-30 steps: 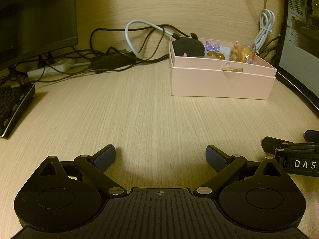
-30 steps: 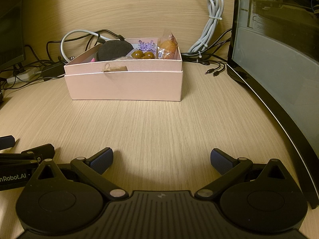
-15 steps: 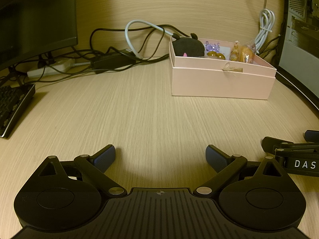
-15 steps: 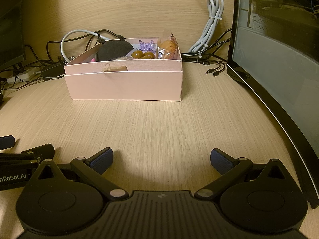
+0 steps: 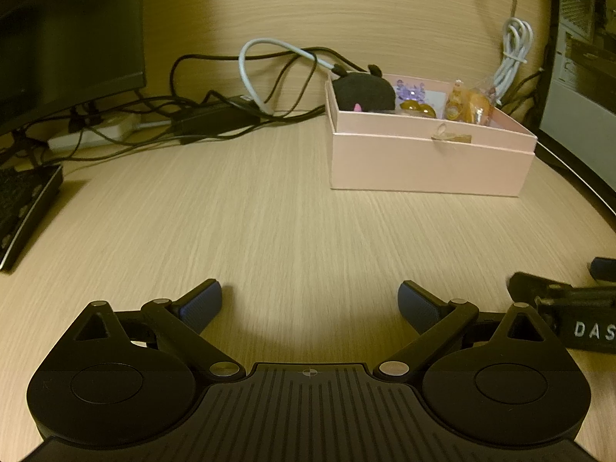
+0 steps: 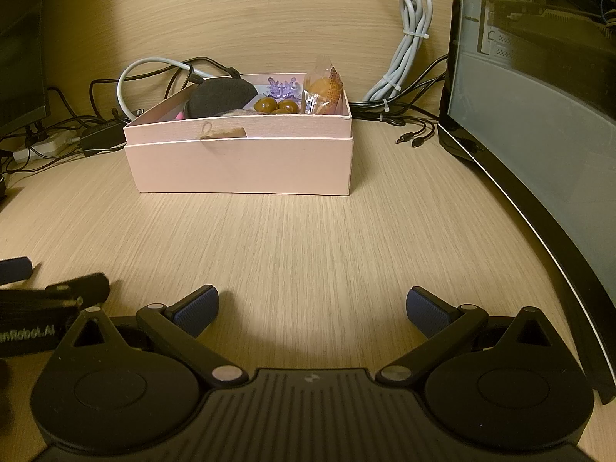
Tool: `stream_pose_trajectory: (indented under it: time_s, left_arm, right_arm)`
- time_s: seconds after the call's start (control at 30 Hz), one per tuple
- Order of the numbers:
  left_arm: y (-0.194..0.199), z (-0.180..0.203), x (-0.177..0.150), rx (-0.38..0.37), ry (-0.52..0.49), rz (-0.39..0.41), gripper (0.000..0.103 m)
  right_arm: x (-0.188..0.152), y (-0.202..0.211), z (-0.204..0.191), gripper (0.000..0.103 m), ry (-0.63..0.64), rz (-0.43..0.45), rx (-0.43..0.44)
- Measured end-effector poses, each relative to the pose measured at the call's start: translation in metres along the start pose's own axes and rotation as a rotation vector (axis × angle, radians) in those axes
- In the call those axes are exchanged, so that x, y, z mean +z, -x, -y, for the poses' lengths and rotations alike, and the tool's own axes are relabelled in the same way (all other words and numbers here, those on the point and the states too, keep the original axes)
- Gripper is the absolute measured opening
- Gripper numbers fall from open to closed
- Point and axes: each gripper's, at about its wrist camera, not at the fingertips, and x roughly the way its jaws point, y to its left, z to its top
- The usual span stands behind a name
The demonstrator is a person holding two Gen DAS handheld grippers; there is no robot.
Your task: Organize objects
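Note:
A pink box [image 5: 427,165] [image 6: 238,169] stands at the back of the wooden desk. Inside it lie a black plush toy [image 5: 364,92] [image 6: 221,96], purple crystal pieces [image 5: 410,90] [image 6: 283,88], brown round sweets [image 6: 275,106] and a wrapped orange snack [image 5: 467,106] [image 6: 321,90]. A small tag [image 6: 225,133] hangs on the box's front rim. My left gripper [image 5: 310,304] rests low over the desk, open and holding nothing. My right gripper [image 6: 312,308] is likewise open with nothing between its fingers, well short of the box.
A monitor [image 5: 69,30] and keyboard [image 5: 27,208] sit at the left. Tangled cables and a power strip [image 5: 92,134] run along the back wall. A computer case [image 6: 539,77] stands at the right, with a bundled white cable [image 6: 408,61] beside it.

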Motion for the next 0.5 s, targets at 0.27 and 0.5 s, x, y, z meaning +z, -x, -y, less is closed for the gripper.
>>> stream_pose_trajectory:
  time_s: [0.27, 0.5]
  left_arm:
    - [0.0015, 0.0001, -0.0004, -0.001, 0.002, -0.001, 0.101]
    - [0.0005, 0.0000, 0.0001, 0.002, 0.002, -0.001, 0.101]
  right_arm:
    - [0.0001, 0.0002, -0.0001, 0.103, 0.000, 0.000, 0.000]
    - [0.0002, 0.0004, -0.0003, 0.103, 0.000, 0.000, 0.000]
